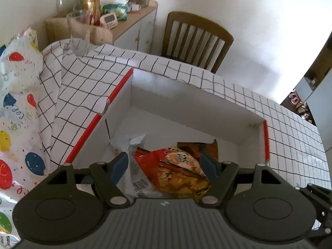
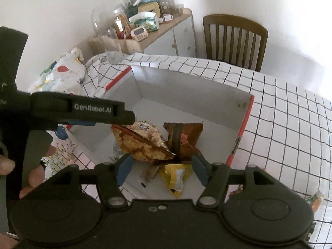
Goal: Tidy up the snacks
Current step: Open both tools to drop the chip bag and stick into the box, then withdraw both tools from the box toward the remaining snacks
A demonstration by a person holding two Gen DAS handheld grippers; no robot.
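Two grippers (image 1: pixel 164 166) (image 2: pixel 161 166) apart | box (image 2: pixel 186 91) far half bare

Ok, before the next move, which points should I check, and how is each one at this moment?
1. Left hand-held gripper empty: ok, jaws open, no pack pinched.
2. Right hand-held gripper empty: ok, jaws open above the yellow pack.
3. Snacks inside the white box: ok, orange pack, brown pack and the yellow pack lie on its floor.
4. Room left in the box: ok, far half bare.
5. Snacks still outside: not ok, one pack lies on the checked cloth.
6. Glass at the table edge: cannot tell if stable.
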